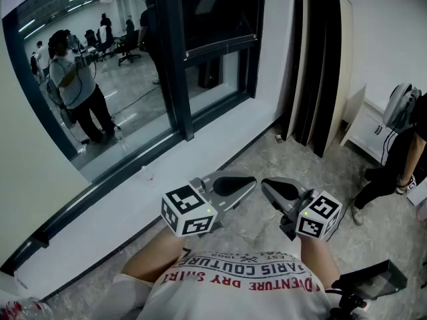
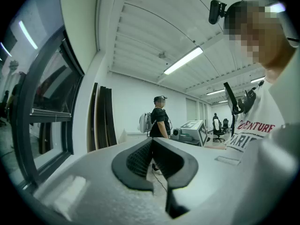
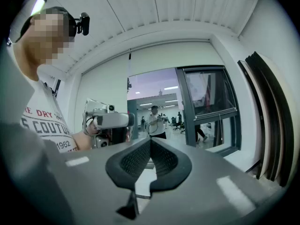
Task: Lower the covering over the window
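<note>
Holds the left gripper [image 1: 248, 183] and the right gripper [image 1: 265, 185] level, tips almost meeting, over the floor [image 1: 280, 153] just short of the sill [image 1: 200, 151], the fingers of each pressed together and empty. Faces the window [image 1: 123, 92] with glass bare; shows of the covering only what may be its pull cord [image 3: 130, 71], hanging thin by the frame's top corner.

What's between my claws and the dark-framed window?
Head view: grey stone floor, then the wide white windowsill, lie between the left claw, right claw and the dark-framed window.
</note>
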Demonstrator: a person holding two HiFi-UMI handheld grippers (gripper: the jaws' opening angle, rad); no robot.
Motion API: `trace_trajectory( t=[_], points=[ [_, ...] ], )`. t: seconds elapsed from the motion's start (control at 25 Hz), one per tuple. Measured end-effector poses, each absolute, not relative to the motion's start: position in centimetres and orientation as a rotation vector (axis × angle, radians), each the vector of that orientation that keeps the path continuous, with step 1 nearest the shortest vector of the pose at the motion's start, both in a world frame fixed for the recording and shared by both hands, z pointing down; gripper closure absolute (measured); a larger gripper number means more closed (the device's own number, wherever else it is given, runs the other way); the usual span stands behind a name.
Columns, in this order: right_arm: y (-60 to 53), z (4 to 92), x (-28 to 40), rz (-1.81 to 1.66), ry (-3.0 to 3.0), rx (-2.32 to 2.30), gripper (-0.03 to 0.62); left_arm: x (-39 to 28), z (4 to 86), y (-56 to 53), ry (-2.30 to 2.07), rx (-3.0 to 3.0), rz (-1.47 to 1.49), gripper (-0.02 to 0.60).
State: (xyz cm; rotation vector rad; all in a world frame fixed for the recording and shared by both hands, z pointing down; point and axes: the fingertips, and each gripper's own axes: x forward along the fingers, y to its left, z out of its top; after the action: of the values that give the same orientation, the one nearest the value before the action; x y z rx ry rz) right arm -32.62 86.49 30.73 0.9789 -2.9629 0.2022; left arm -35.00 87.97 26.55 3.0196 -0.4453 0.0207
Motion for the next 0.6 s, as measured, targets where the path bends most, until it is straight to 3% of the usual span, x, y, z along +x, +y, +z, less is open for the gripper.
trace_trajectory(
  t=[0.6],
  points=[
    [83.0, 31.5, -25.8, 0.217, -2.949, 1.038, 0.591, -28.8, 27.4, 84.0, -0.440, 3.006, 0.018, 0.580]
  ],
)
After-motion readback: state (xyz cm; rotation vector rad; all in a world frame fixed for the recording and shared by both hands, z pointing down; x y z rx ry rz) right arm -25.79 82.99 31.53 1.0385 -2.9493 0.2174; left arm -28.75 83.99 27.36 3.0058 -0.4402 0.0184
